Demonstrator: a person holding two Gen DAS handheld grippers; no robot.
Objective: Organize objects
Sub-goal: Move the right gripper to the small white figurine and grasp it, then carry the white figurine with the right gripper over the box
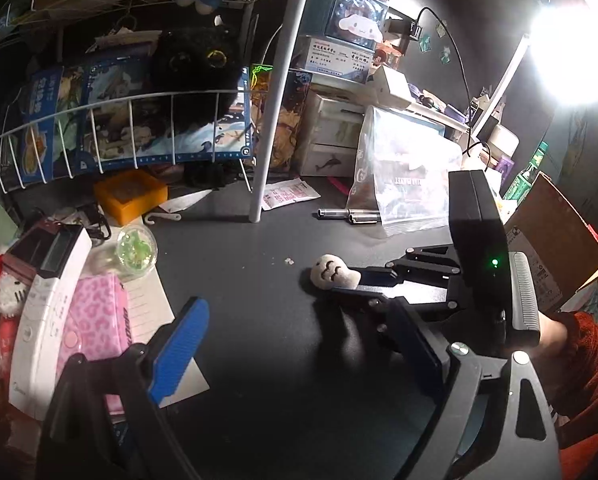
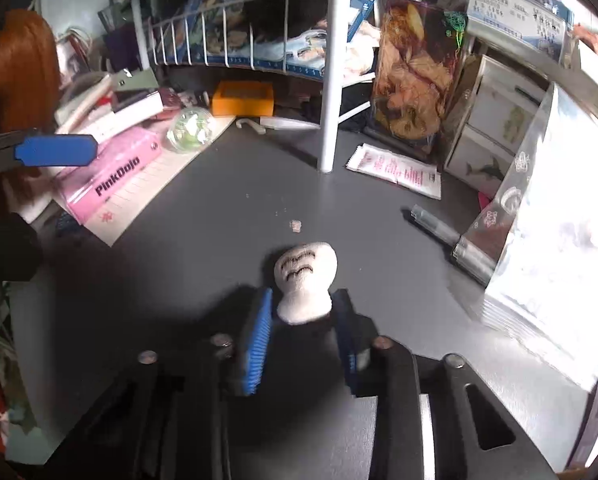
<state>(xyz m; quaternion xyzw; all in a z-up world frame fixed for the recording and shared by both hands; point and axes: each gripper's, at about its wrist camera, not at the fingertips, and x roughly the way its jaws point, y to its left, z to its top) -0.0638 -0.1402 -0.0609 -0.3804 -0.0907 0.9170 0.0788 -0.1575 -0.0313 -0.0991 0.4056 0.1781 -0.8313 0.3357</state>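
Observation:
A small white plush toy with stitched black lines (image 2: 305,286) lies on the dark desk (image 2: 227,192). My right gripper (image 2: 304,320) has its blue-padded fingers (image 2: 257,336) closed on the toy's lower part. In the left wrist view the same toy (image 1: 333,272) shows at the tip of the right gripper (image 1: 357,282), which reaches in from the right. My left gripper (image 1: 295,344) is open and empty, its blue pad (image 1: 179,350) at the lower left, above the desk in front of the toy.
A pink PinkDojo box (image 2: 111,172), a white remote (image 1: 47,312) and a clear round container (image 2: 190,130) lie at the left. An orange box (image 2: 243,98), a white shelf post (image 2: 333,68), a sachet (image 2: 395,170), metallic pens (image 2: 447,236) and a clear bag (image 2: 547,240) stand farther back and right.

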